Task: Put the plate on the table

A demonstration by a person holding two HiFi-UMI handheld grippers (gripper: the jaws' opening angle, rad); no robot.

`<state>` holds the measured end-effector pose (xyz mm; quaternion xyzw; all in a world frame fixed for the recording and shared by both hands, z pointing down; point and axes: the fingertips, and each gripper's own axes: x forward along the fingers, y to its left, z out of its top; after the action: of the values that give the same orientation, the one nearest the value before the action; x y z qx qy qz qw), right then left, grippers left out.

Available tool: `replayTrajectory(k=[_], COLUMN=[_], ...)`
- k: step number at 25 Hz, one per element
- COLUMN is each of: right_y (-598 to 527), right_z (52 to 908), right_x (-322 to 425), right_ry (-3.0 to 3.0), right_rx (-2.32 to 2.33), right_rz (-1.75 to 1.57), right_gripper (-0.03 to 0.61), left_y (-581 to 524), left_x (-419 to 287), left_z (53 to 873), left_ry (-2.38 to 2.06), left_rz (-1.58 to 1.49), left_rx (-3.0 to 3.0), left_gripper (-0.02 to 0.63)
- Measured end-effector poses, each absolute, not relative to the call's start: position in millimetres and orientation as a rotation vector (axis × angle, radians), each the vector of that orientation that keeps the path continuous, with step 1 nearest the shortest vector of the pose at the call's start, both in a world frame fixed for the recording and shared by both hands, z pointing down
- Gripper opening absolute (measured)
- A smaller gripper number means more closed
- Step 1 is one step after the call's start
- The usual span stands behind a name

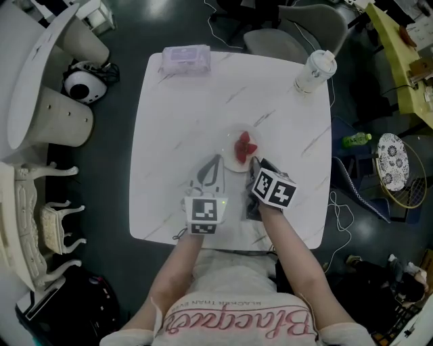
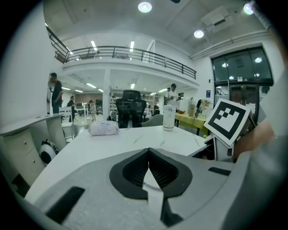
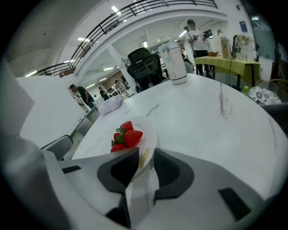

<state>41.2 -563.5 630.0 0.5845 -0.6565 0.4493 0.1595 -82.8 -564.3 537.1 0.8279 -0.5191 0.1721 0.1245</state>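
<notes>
Right gripper, fingers clamped on the rim of the plate; left gripper, fingers together, empty. Lowering it level onto the tabletop should keep the strawberries from rolling.

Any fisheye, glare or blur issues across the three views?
Head view: even light, sharp, no glare on the table. Left gripper view: heavy fisheye, black corners, ceiling lights blown out. Right gripper view: same fisheye, tilted; strawberries on the plate sharp.

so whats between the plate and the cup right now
Nothing. In the head view the stretch of table from the plate to the cup is bare white top, and the right gripper view shows the same.
</notes>
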Motion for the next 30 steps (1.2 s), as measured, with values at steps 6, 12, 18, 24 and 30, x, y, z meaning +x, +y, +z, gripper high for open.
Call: replayTrajectory(k=[6, 12, 18, 24, 30], right_y=[-563.5, -561.7, -551.2, -526.1, -496.8], right_z=[629.3, 626.0, 587.7, 537.2, 483.4], right_x=[41.0, 43.2, 39.0, 31.3, 23.4], right_ry=[-1.833, -1.846, -1.967, -2.124, -2.301], right_rx=[1.674, 1.68, 1.665, 1.602, 1.545], right_rz=[1.012, 0.96, 0.834, 0.735, 0.52], right_gripper=[0.089, 0.087, 0.073, 0.037, 0.015], left_y=[-558.7, -551.0, -539.2, -520.8, -497.8], left_x=[-86.0, -86.1, -82.7, -72.3, -66.5], left_z=[536.6, 530.9, 515.5, 490.6, 458.7], left_ry=[-1.52, -1.528, -1.539, -1.571, -1.607], left_rz=[0.511, 0.504, 0.478, 0.445, 0.399], left_rx=[2.407, 2.415, 2.442, 2.485, 2.542], left_gripper=[0.003, 0.003, 0.003, 0.003, 0.003])
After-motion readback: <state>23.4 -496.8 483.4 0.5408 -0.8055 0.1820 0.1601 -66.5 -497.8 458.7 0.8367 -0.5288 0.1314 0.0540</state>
